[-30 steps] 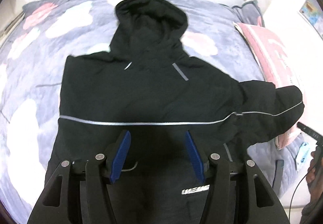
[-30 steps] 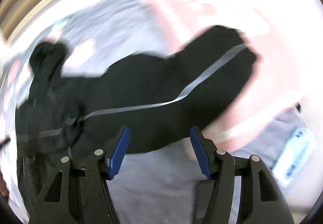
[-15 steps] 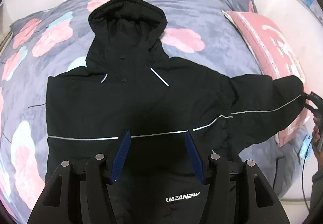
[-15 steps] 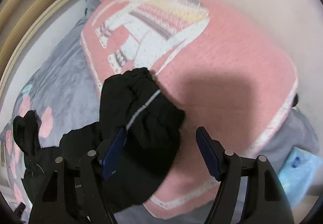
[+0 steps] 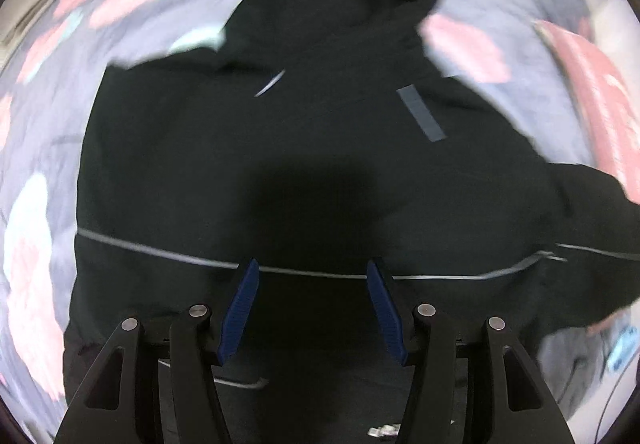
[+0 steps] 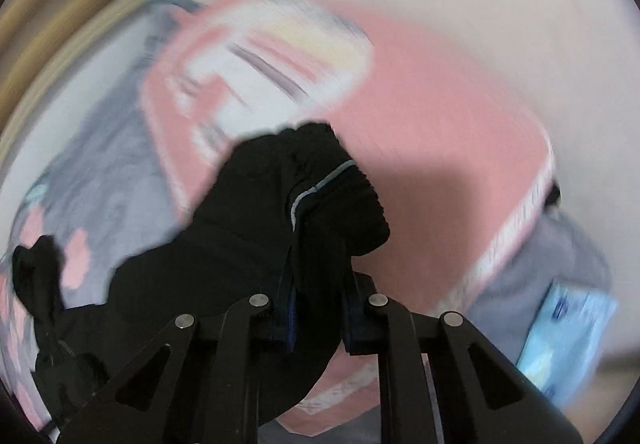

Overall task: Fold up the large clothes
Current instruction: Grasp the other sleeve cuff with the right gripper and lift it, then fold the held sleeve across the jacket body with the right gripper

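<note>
Right gripper (image 6: 318, 308) — clamped on jacket sleeve (image 6: 320, 196)

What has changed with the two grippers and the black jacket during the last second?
The right gripper moved onto the sleeve cuff over the pink pillow and shut on it. The left gripper stayed open above the black jacket, which stayed spread on the floral blanket.

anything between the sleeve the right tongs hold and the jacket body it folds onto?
Nothing visible. The right tongs are shut on the sleeve; the jacket body lies flat with only the open left tongs above it.
</note>
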{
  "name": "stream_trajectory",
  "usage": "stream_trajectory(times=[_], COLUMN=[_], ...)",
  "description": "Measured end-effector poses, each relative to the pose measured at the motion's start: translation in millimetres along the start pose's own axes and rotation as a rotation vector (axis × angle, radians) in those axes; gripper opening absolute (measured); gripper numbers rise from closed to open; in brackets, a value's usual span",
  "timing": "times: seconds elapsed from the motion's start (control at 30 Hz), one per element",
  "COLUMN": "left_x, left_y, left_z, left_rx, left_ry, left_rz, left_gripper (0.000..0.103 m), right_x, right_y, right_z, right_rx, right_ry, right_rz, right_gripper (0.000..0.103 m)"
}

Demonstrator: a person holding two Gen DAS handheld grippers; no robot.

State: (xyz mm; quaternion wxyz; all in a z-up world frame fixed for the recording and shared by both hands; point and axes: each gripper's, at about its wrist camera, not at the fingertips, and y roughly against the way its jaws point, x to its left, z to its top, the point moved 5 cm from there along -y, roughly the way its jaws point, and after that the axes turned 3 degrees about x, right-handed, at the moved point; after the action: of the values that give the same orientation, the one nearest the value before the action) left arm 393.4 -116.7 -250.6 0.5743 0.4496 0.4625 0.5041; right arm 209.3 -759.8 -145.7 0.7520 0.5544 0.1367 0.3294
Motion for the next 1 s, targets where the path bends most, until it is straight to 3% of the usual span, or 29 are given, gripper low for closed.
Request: stream_trajectory(times=[0.07,0.13,0.23,0.37,0.7,0.83,1.0], left_x=[16.1,26.3,30.4,32.8,50.3,76.4,123.6], left_y=[-22.3,-29.3,-11.6,17.6,88.2,107.9,118.8], left_z=[-4.0,-7.6,-7.9,-4.0,5.5,10.7,11.7], left_rx=[0.063,0.075,0.031,-0.035,-0.178,-0.216,-0.258], left_ry=[0.019,0.035,0.013,-0.037,-0.137,-0.140,-0.083], left_rz=[0.011,-0.028,-0.074,-0.130,-0.225,-0.225,-0.208], left_gripper=[0.057,0.057,0.057,0.057,0.057,0.057,0.057], right_x=[0.2,8.3,37.0,104.7,359.7,453.5,542.2], right_y=[-16.0,-11.5,25.4,67.7,83.3,94.7,98.3], right_z=[-5.0,-4.6,-7.8,-35.5,-202.2,-277.8,-359.6], right_rx=[0.037,0.040,-0.004,-0.038,0.026,0.081,0.117], right_ry=[0.015,0.024,0.073,0.213,0.668,0.836,1.042], right_rz=[-0.035,-0.031,0.105,0.187,0.293,0.395,0.463], right_gripper=[0.018,0.018,0.017,0.017,0.017,0.017,0.017])
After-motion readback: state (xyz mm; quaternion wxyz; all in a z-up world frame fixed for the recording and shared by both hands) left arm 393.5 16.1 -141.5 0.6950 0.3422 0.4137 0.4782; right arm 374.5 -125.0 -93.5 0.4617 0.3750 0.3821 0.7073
